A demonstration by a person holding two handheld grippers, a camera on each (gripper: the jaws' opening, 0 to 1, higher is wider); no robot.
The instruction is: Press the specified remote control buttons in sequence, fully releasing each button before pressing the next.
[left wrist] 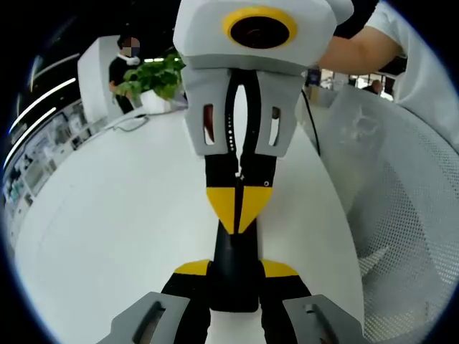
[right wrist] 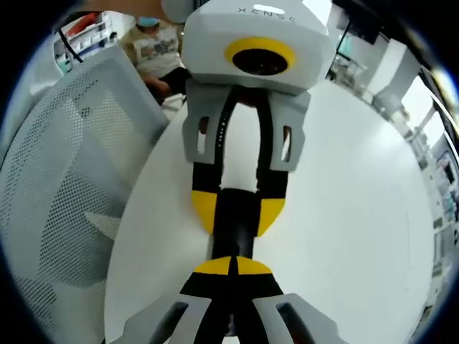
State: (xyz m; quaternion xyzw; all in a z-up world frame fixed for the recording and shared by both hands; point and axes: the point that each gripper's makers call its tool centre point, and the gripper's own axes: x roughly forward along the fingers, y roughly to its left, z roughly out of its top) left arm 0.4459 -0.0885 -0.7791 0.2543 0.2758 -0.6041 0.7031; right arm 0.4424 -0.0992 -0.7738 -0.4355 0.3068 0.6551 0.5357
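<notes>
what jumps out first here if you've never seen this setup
Two yellow-tipped grippers meet nose to nose over a white table. In the left gripper view, the left gripper clamps a black remote while the right gripper, jaws shut, touches its far end. A white mesh chair stands beside the table.

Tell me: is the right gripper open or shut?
Shut. The right gripper has its yellow tips together, no gap, at the black remote.

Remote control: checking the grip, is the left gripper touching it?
Touching. The left gripper view shows the left gripper clamping both sides of the remote control, no gap.
</notes>
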